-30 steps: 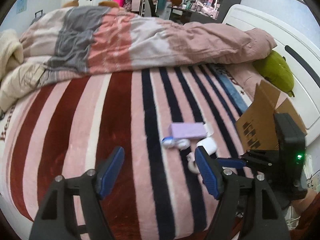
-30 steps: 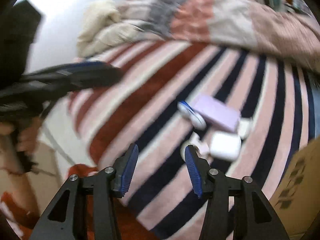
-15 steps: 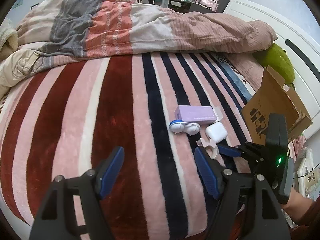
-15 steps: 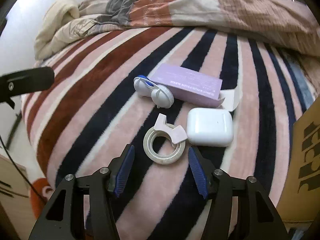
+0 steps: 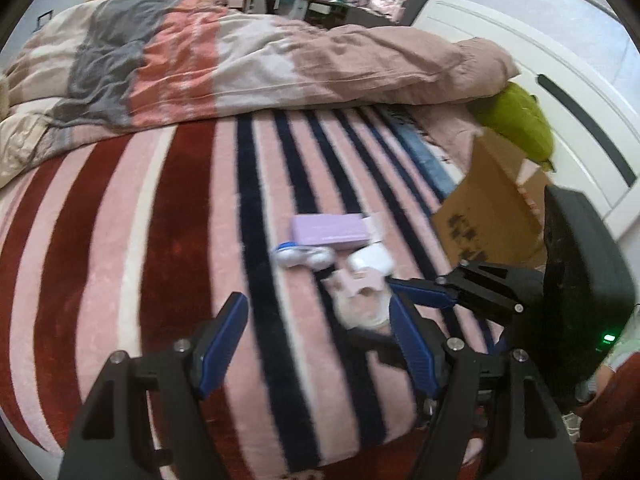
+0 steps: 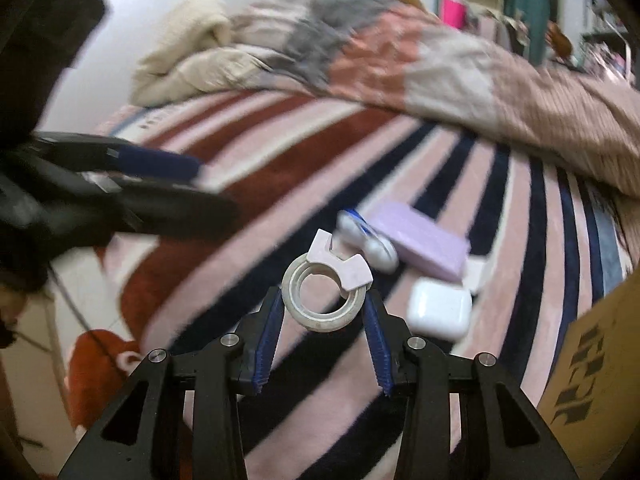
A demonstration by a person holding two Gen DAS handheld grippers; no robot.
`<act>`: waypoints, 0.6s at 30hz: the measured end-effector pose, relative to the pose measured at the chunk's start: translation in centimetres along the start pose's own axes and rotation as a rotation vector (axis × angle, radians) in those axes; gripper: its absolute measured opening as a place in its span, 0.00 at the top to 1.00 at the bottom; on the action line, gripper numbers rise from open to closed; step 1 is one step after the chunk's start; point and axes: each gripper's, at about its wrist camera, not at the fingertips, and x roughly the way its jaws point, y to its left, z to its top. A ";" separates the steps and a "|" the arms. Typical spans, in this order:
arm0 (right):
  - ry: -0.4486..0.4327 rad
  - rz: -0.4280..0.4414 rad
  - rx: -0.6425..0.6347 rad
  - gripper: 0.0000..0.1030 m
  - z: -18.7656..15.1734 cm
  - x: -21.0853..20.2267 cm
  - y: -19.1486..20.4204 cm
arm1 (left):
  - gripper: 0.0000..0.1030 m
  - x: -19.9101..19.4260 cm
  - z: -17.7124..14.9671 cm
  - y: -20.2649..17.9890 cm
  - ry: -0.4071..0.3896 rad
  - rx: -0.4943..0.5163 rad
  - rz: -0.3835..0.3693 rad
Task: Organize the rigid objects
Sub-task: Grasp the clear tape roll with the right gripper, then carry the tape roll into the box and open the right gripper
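Note:
My right gripper [image 6: 323,308] is shut on a white tape roll with a pink dispenser [image 6: 325,293] and holds it above the striped blanket; it also shows in the left wrist view [image 5: 360,300]. On the blanket lie a white earbud case [image 6: 439,314], a lilac box [image 6: 422,240] and a white-and-blue round object [image 6: 366,240]. My left gripper [image 5: 318,334] is open and empty, near the bed's front edge, left of the tape.
An open cardboard box [image 5: 492,216] stands at the right of the bed [image 5: 180,208]. A crumpled duvet [image 5: 248,60] lies across the far side. A green plush [image 5: 516,120] rests by the white headboard [image 5: 560,92].
My right gripper moved down onto the tape roll, closed on it and lifted it off the blanket. My left gripper shifted slightly and stayed open.

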 end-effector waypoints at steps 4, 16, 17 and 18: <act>-0.072 0.071 -0.065 0.65 1.4 -3.2 0.6 | 0.32 -0.3 1.8 -2.4 -0.016 0.021 -0.066; -0.251 0.009 -0.080 0.65 1.8 -12.3 -5.0 | 0.69 0.1 8.4 -12.6 -0.026 0.164 -0.154; -0.262 -0.005 -0.076 0.65 1.6 -13.0 -5.8 | 0.69 0.5 9.0 -13.7 -0.023 0.183 -0.156; -0.270 -0.021 -0.073 0.65 1.4 -13.6 -6.5 | 0.69 1.0 9.4 -14.6 -0.018 0.200 -0.156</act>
